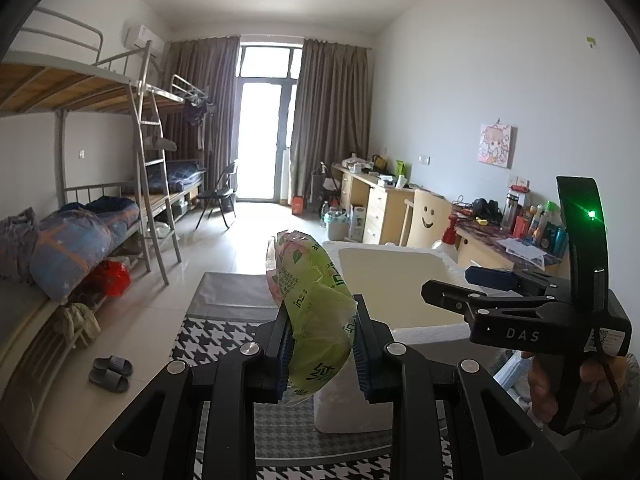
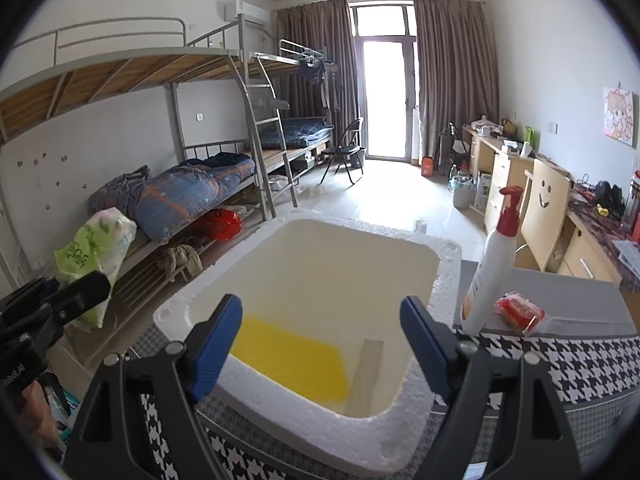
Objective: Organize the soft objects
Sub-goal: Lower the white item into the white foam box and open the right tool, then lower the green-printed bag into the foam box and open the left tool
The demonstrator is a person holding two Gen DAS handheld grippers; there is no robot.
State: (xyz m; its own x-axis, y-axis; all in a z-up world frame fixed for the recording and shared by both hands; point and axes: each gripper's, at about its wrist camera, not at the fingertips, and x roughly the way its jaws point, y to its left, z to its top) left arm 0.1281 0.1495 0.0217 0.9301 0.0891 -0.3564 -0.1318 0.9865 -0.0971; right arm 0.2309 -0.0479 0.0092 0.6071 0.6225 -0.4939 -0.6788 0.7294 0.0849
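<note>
Left wrist view: the left gripper (image 1: pixel 320 344) is clenched on a green tissue pack (image 1: pixel 316 304), its blue pads pressing the crumpled wrapper from both sides, and holds it raised just beside the foam box (image 1: pixel 408 340). The right gripper (image 2: pixel 320 344) hangs over the near rim of the box (image 2: pixel 320 428) with its jaws spread wide and nothing between them. A yellow cloth (image 2: pixel 292 356) lies flat on the floor of the box, at its near side. Beside the box, on the houndstooth-covered bench (image 2: pixel 592 364), stand a white pump bottle (image 2: pixel 490 276) and, next to it, a small red packet (image 2: pixel 520 312).
</note>
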